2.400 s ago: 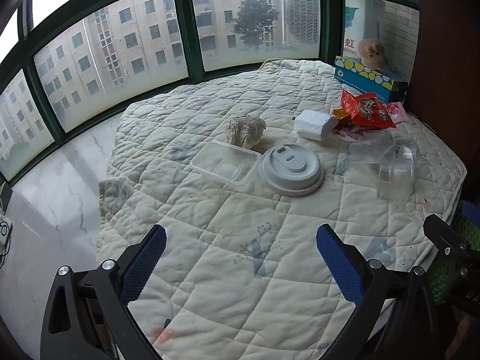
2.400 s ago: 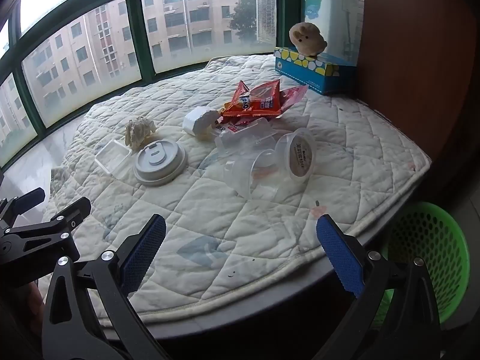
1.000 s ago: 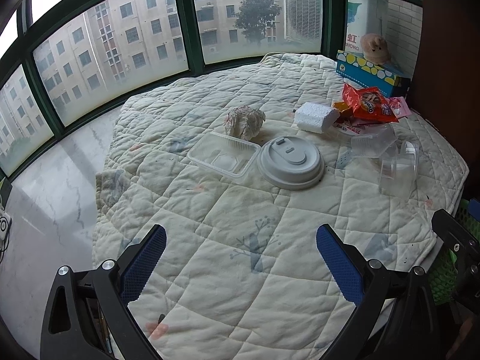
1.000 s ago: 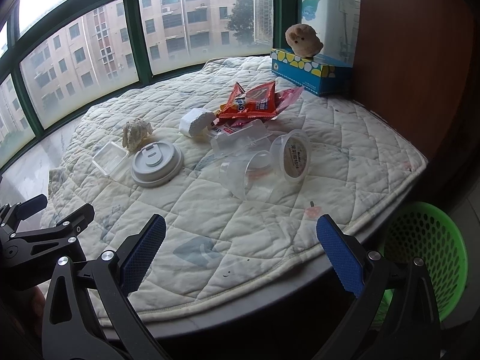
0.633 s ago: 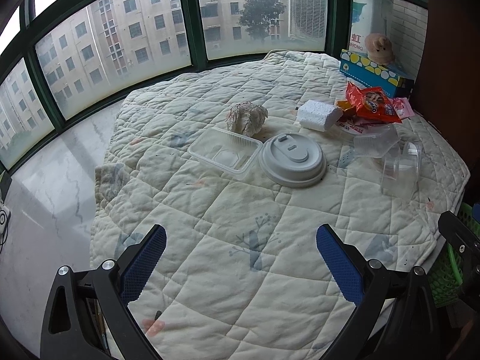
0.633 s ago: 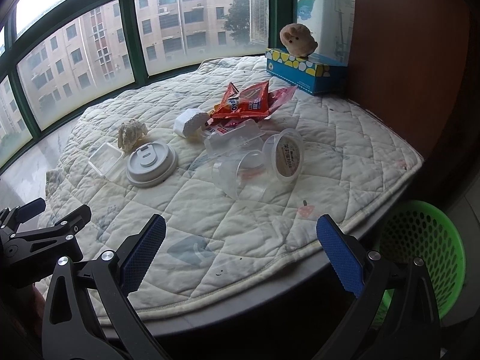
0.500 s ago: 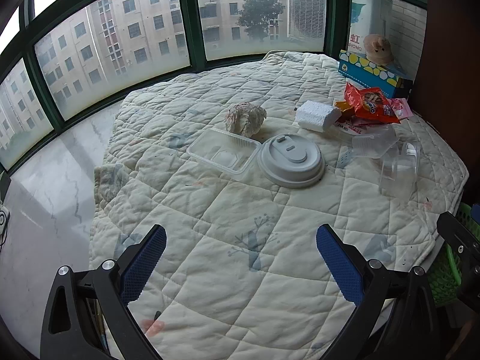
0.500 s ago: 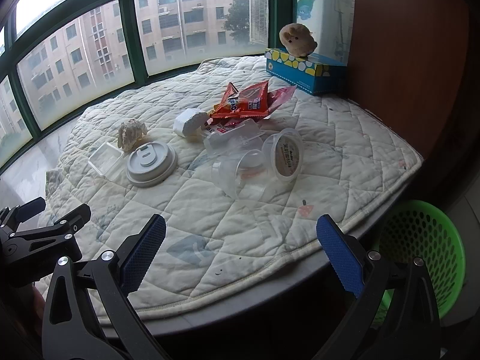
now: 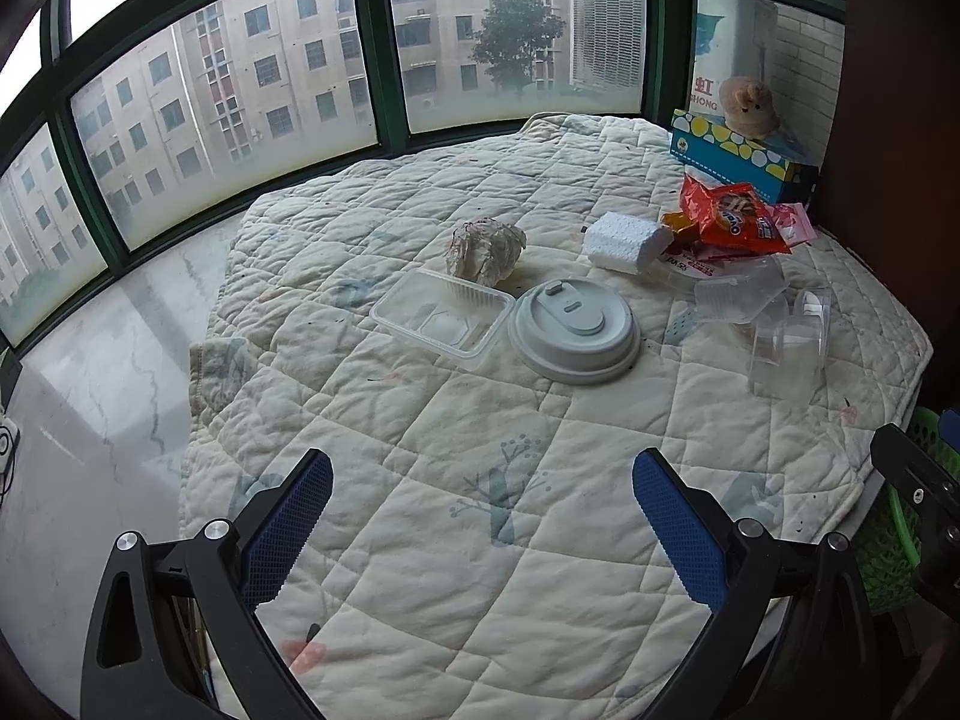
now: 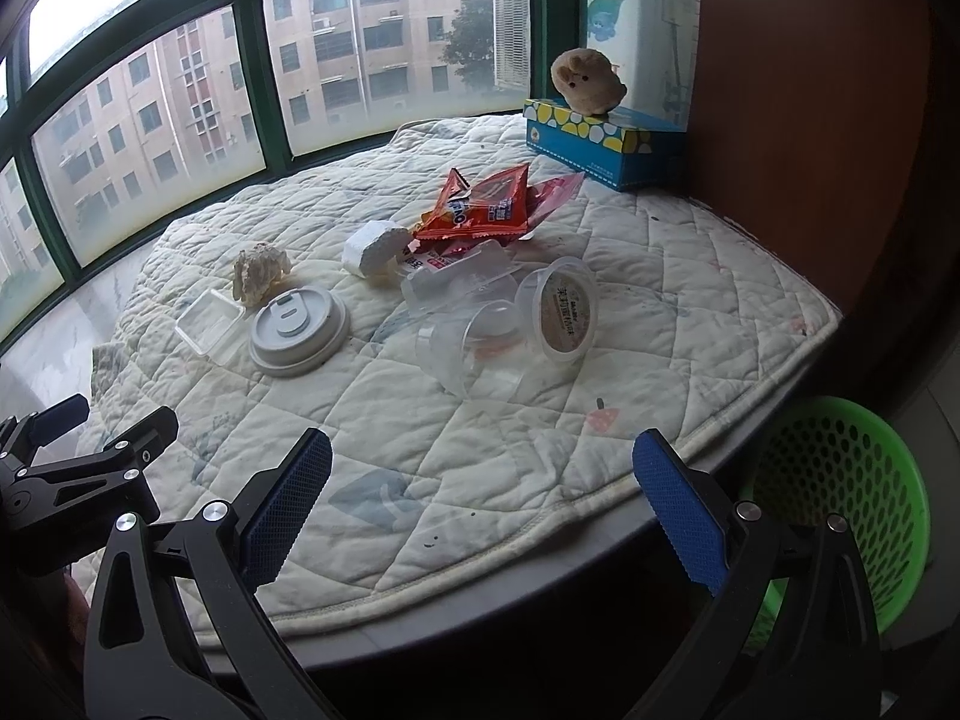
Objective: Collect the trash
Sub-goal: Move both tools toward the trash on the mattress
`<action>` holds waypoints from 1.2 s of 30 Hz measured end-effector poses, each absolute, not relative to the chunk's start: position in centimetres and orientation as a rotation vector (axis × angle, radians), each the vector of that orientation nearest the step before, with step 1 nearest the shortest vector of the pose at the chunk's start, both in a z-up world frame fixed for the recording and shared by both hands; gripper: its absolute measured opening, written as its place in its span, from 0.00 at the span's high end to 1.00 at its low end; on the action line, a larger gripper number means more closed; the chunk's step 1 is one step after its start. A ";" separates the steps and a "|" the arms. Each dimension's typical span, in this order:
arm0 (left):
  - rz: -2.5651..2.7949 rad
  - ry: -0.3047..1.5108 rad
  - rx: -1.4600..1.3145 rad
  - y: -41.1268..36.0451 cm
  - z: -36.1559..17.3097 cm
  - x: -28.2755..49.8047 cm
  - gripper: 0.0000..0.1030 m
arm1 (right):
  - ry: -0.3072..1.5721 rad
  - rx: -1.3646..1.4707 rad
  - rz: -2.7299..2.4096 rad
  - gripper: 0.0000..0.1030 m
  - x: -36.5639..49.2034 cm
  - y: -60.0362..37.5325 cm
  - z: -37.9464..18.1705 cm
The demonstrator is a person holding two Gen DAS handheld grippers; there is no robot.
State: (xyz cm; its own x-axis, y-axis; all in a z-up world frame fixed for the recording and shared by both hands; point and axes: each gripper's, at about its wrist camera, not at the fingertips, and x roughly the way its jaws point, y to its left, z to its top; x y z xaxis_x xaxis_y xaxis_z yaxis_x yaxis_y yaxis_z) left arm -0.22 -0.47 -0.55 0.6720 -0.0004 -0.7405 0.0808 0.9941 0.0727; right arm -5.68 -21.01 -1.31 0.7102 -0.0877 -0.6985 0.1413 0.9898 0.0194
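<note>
Litter-strewn quilted pad [image 9: 480, 420] on window ledge, green basket [image 10: 840, 480] beside it.

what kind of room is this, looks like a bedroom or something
Likely a bay-window nook in an upper-floor apartment, not clearly a bedroom. A quilt pads a ledge beneath curved green-framed windows facing apartment blocks. Snack trash such as a grey lid lies on it, with a green basket below.
</note>
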 end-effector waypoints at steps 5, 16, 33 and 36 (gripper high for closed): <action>-0.027 0.814 0.132 -0.7 -0.3 -0.5 0.06 | 0.765 0.083 -0.133 0.04 -6.1 -21.4 -1.2; -0.057 0.799 0.150 -1.2 0.7 -0.6 0.06 | 0.754 0.086 -0.139 0.04 -6.6 -21.9 -0.6; -0.116 0.816 0.127 -2.9 1.6 0.0 0.06 | 0.755 0.107 -0.181 0.04 -6.4 -24.9 0.2; -0.131 0.822 0.129 -3.3 1.6 0.4 0.06 | 0.762 0.115 -0.183 0.04 -6.2 -25.5 0.1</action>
State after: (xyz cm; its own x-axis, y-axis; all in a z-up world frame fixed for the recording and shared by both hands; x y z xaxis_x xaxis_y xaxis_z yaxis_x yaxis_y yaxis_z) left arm 0.42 -3.32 1.58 0.6735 -0.0660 -0.7363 0.1661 0.9840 0.0637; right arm -6.21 -25.51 0.10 0.7090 -0.1225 -0.6945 0.2056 0.9779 0.0374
